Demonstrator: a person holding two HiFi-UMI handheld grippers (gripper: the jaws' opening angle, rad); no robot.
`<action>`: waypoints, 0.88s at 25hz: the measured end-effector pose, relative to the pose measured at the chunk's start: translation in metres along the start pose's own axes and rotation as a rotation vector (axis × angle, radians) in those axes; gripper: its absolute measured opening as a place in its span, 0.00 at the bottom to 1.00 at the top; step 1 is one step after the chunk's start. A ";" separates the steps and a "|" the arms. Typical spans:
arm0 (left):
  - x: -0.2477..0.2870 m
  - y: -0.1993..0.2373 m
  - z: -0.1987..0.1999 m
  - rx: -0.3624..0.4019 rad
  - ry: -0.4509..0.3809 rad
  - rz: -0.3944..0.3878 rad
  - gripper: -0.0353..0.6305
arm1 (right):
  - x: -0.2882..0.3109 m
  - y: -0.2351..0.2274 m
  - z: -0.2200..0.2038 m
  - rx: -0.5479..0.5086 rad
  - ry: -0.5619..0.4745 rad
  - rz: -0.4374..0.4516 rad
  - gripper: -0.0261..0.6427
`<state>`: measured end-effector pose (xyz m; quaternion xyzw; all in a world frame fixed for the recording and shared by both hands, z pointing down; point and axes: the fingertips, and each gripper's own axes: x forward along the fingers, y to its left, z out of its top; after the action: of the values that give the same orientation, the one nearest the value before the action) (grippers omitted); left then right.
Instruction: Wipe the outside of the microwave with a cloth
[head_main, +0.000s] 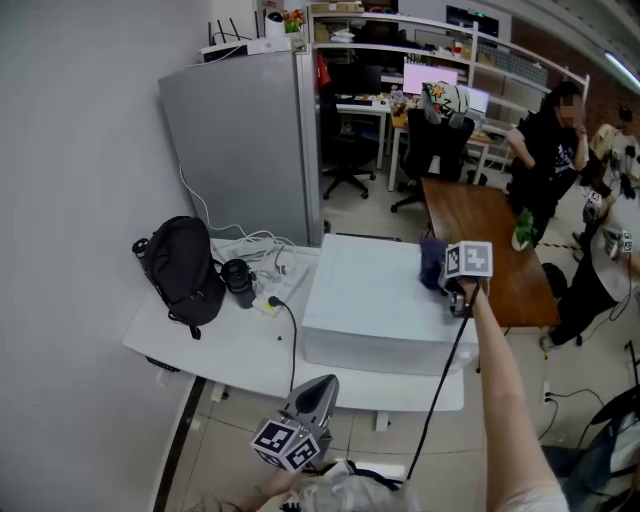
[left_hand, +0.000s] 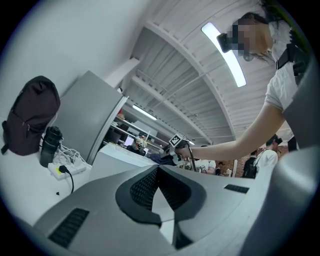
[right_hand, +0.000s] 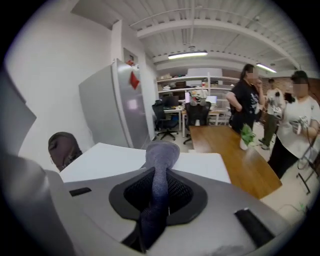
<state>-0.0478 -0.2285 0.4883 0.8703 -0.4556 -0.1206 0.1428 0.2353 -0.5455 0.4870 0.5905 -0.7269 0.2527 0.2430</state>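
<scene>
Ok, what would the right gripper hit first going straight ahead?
Probably the microwave top: the right gripper, shut on the cloth, points low across it. It might skim over; depth is unclear.

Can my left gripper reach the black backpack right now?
Probably yes: the left gripper is shut, empty, in front of the table; only tabletop and a cable lie between it and the backpack.

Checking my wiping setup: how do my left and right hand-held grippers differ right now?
The right hand-held gripper grips the dark blue cloth; the left hand-held gripper holds nothing. The right one is on top of the white microwave; the left one hangs low in front of the table, off the microwave. Both have their jaws closed.
</scene>
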 end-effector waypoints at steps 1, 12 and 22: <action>0.001 -0.003 -0.003 -0.005 0.005 -0.011 0.03 | -0.010 -0.028 -0.009 0.045 0.001 -0.031 0.15; 0.005 -0.033 -0.016 -0.021 0.031 -0.094 0.03 | -0.097 -0.059 -0.022 0.139 -0.219 -0.026 0.15; -0.048 0.015 -0.009 -0.020 0.007 0.079 0.03 | -0.196 0.251 -0.118 0.088 -0.519 0.476 0.15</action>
<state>-0.0827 -0.1959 0.5060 0.8506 -0.4878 -0.1165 0.1578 0.0318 -0.2801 0.4286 0.4591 -0.8701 0.1747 -0.0411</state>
